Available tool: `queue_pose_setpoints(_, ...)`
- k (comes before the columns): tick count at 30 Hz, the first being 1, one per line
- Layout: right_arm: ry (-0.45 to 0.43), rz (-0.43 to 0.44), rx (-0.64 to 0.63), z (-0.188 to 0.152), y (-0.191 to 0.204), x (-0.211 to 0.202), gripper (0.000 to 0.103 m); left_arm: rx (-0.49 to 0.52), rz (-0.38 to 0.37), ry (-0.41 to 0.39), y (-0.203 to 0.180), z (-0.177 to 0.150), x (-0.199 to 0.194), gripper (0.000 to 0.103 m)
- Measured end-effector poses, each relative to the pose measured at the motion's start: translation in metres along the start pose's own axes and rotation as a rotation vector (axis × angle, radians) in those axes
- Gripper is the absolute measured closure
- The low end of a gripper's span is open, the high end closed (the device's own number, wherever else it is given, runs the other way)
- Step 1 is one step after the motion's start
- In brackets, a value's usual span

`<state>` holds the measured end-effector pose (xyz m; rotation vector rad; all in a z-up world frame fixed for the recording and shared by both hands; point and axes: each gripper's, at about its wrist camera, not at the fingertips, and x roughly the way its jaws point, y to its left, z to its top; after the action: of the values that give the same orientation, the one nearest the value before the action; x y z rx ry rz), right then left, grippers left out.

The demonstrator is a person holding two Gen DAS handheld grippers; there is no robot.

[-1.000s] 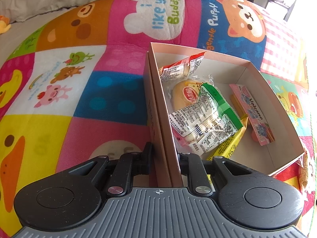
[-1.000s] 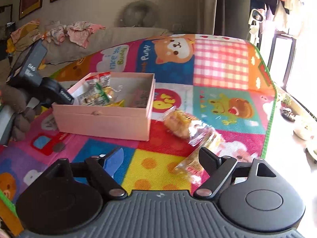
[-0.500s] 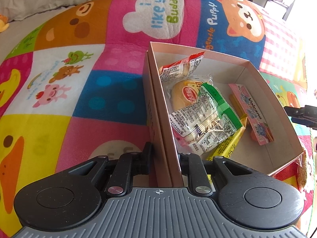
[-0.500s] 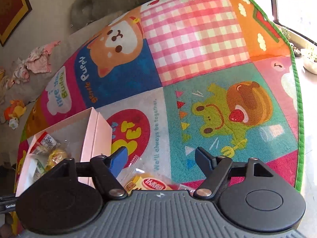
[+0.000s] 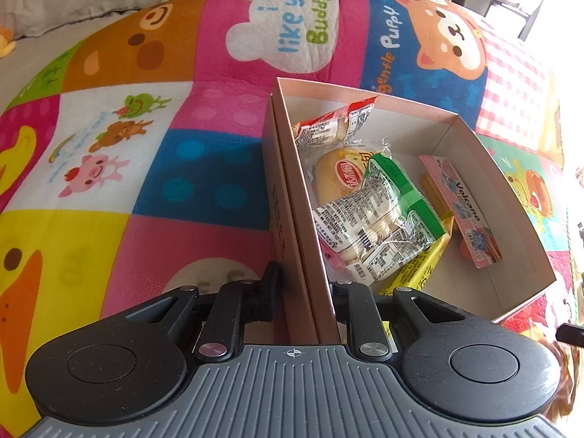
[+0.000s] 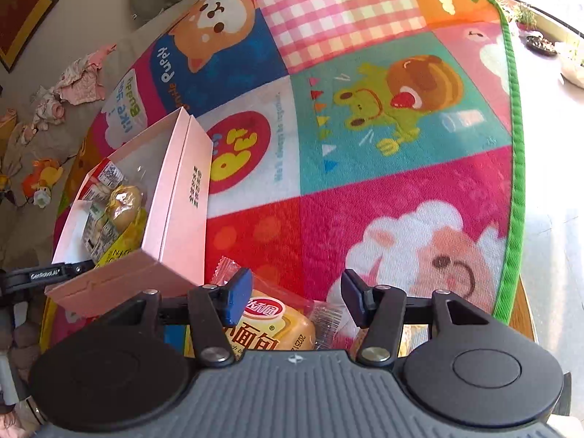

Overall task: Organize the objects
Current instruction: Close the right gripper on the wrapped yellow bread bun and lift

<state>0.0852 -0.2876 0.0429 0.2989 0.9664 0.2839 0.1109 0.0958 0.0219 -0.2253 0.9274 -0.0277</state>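
Observation:
An open pink box (image 5: 518,226) on the cartoon play mat holds several snack packets: a red one (image 5: 335,124), a bun (image 5: 339,175), a green one (image 5: 394,197), a pink Volcano pack (image 5: 463,211) and a yellow one (image 5: 416,270). My left gripper (image 5: 306,292) is shut on the box's near wall, one finger outside and one inside. In the right wrist view the box (image 6: 182,197) sits at the left. My right gripper (image 6: 295,292) hangs over a wrapped bread packet (image 6: 277,321) lying beside the box. Its jaws are closing with the packet between them, and the pads do not press on it.
The mat's green border (image 6: 514,146) runs along the right, with bare floor and plant pots beyond. Crumpled clothes (image 6: 80,80) and small toys (image 6: 43,179) lie past the mat on the left. Another wrapper peeks out behind the right finger (image 6: 365,339).
My right gripper swung down toward the packets beside the box and rolled; its jaws narrowed around the bread packet. The left gripper and box stayed put.

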Motion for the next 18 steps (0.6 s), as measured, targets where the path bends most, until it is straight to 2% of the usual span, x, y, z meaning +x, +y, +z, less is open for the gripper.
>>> queue_pose_setpoints(1,-0.003,0.006,-0.003,-0.008,0.001,-0.008,0.049,-0.002,0.000,0.000,0.000,0.000,0.000,0.082)
queue_pose_setpoints(3,-0.065,0.001,-0.019,-0.023,0.003,-0.032,0.048,-0.005,0.001,-0.001,0.000,0.000,0.000,0.082)
queue_pose_setpoints(5,-0.165,-0.079,-0.054,-0.035,0.006,-0.055,0.037,-0.007,0.004,-0.003,0.000,0.000,0.000,0.082)
queue_pose_setpoints(7,-0.225,-0.139,-0.069,-0.045,0.006,-0.070,0.029,-0.009,0.005,-0.002,-0.001,0.001,0.000,0.082)
queue_pose_setpoints(12,-0.189,-0.171,-0.060,-0.066,-0.002,-0.076,0.029,-0.012,0.005,-0.002,-0.001,0.001,0.000,0.082)
queue_pose_setpoints(18,-0.189,-0.296,-0.212,-0.095,0.010,-0.073,0.029,-0.009,0.006,0.002,-0.001,0.000,0.000,0.082)
